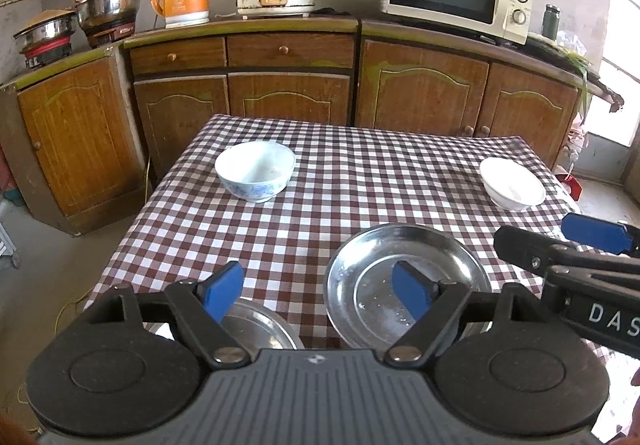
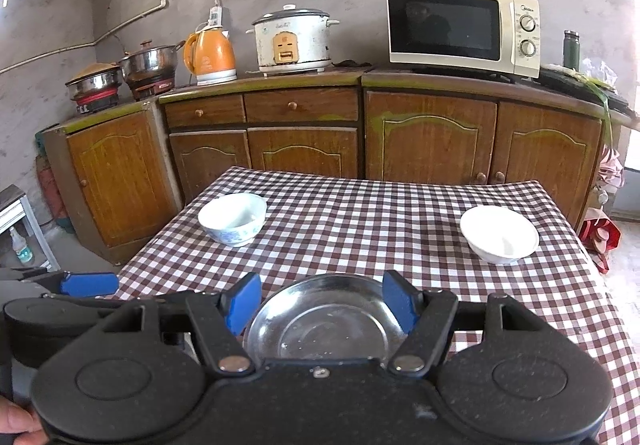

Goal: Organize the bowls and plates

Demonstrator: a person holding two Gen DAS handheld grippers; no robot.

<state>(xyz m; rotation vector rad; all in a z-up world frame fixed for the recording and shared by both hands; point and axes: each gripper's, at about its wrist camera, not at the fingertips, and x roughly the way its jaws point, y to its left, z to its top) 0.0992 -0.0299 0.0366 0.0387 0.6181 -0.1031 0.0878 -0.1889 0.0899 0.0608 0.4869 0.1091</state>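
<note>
Both grippers, left gripper (image 1: 318, 291) and right gripper (image 2: 320, 305), are black with blue pads (image 1: 222, 295), silver screws (image 2: 408, 363), white lettering.

At the bottom of the left wrist view, the black body of the left hand-held gripper (image 1: 318, 291) covers most of a small shiny metal plate (image 1: 260, 325). It also covers the near rim of the bigger round metal plate (image 1: 400, 285). The right hand-held gripper (image 1: 560, 241) is cut off by the right edge. In the right wrist view, a fingertip (image 2: 16, 425) pokes in at the lower left corner.
</note>
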